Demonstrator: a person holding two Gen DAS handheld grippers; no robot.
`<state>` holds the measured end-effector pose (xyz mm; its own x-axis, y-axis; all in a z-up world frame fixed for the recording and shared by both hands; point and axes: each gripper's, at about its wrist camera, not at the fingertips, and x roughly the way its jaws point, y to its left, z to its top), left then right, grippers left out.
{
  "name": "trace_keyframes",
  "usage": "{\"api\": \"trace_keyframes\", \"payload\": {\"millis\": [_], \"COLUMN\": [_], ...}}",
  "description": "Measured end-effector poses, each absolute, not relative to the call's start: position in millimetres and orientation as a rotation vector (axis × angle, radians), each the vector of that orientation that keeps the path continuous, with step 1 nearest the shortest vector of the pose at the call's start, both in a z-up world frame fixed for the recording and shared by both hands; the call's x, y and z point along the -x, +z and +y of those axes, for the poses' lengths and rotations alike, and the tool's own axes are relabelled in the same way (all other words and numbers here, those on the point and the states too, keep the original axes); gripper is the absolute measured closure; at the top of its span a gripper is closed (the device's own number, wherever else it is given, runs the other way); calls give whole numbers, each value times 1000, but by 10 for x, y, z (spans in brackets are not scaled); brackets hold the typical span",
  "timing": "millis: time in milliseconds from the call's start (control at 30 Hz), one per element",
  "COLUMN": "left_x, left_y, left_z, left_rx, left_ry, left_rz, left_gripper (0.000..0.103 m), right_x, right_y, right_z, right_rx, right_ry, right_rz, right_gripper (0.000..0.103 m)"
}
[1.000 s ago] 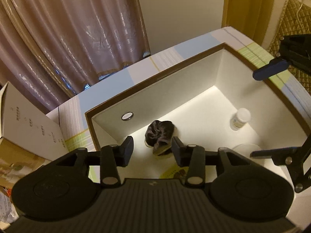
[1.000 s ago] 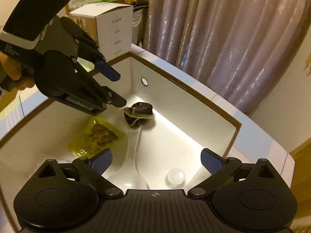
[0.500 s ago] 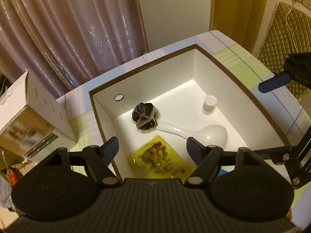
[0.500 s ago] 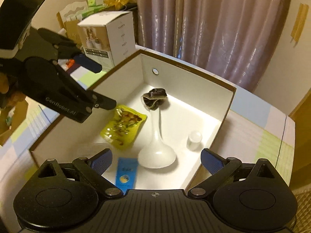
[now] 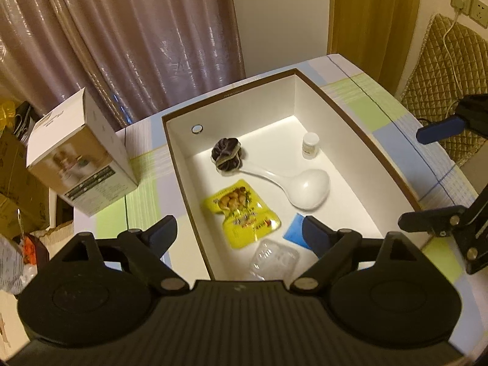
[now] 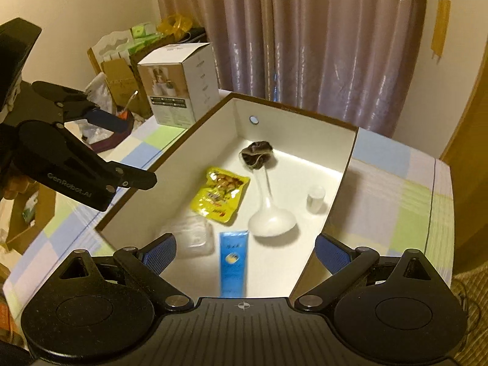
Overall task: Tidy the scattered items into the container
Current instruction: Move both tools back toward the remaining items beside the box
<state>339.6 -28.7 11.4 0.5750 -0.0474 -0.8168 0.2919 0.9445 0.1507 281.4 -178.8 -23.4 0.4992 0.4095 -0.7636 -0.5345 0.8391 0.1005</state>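
A white box with a brown rim (image 5: 335,103) (image 6: 292,111) stands on the checked tablecloth. Inside lie a dark scrunchie (image 5: 226,154) (image 6: 257,154), a white spoon (image 5: 305,184) (image 6: 270,219), a yellow snack pouch (image 5: 241,212) (image 6: 218,195), a small white bottle (image 5: 310,145) (image 6: 315,198), a blue packet (image 5: 294,230) (image 6: 233,262) and a clear plastic tray (image 5: 274,259) (image 6: 195,233). My left gripper (image 5: 238,235) is open and empty, high above the box's near end. My right gripper (image 6: 245,251) is open and empty above the other near edge.
A white carton (image 5: 79,164) (image 6: 180,85) stands on the table left of the box. Cardboard boxes and bags (image 6: 113,70) sit on the floor beyond. Curtains hang behind. A quilted chair back (image 5: 448,70) is at the right.
Both grippers rose and pulled back from inside the box. The left gripper's jaws opened wider. The scrunchie stays on the box floor at the spoon's handle.
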Motion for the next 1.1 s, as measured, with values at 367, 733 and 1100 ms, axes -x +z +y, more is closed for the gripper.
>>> {"api": "trace_keyframes", "payload": {"millis": [367,733,1100], "left_x": [-2781,-2450,-2209], "left_y": [211,186,-25], "left_z": [-292,-199,-178], "left_rx": [-248,-193,-186], "left_ry": [-211,-178,-158], "left_rz": [923,918,951], "left_gripper": [11,11,11], "right_x": [-2296,-1985,-1729], "right_y": [-113,-107,-236], "right_z": [-1827,-1882,-2054], "right_rx": [105,50,11], "right_ry": [524,514,477], "right_rz": [852,857,892], "right_gripper": [1,1,1]}}
